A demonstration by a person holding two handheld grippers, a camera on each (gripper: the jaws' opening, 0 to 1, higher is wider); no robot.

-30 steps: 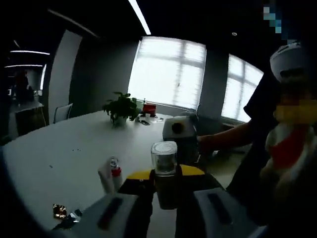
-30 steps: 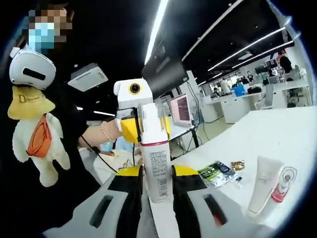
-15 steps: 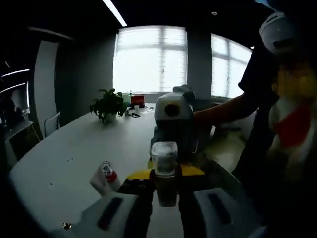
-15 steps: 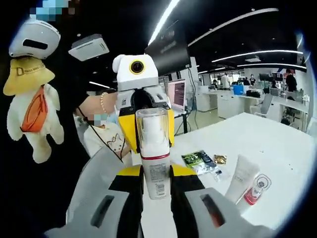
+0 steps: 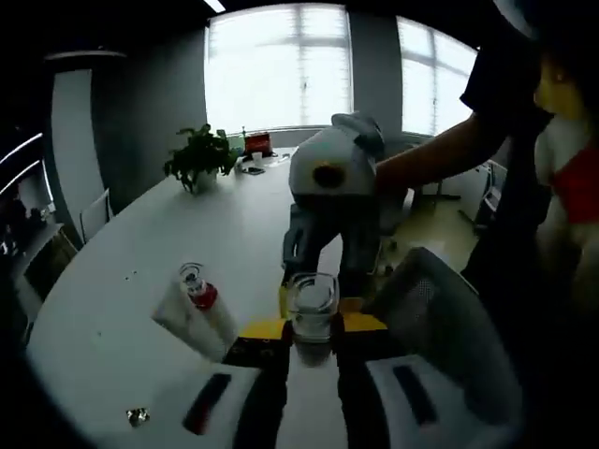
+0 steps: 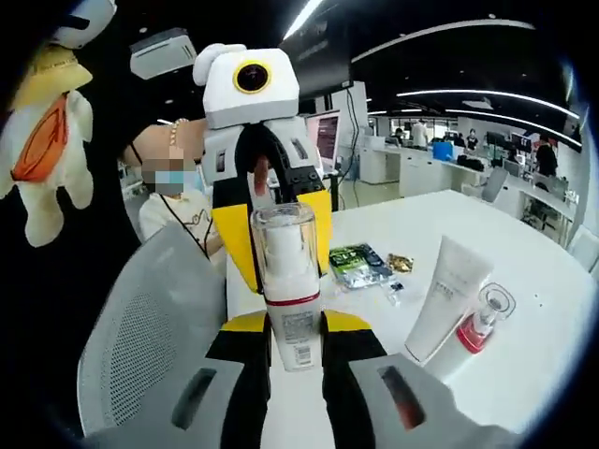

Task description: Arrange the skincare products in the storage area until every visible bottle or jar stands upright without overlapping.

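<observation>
White table; right tool hides bottle base.

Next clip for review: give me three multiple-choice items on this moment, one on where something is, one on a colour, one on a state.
1. Where does the white tube stand?
A. on the white table
B. on the mesh chair
C. on the floor

2. What colour is the band under the clear cap of the bottle in the right tool?
A. blue
B. red
C. green

3. How is that bottle being held?
A. lying loose on the table
B. hanging upside down
C. upright between the tool's jaws

Answers: 1 A, the tube rests on the white table beside a small red-collared bottle. 2 B, a red ring sits below the cap. 3 C, both jaws close on its body, cap up.
</observation>
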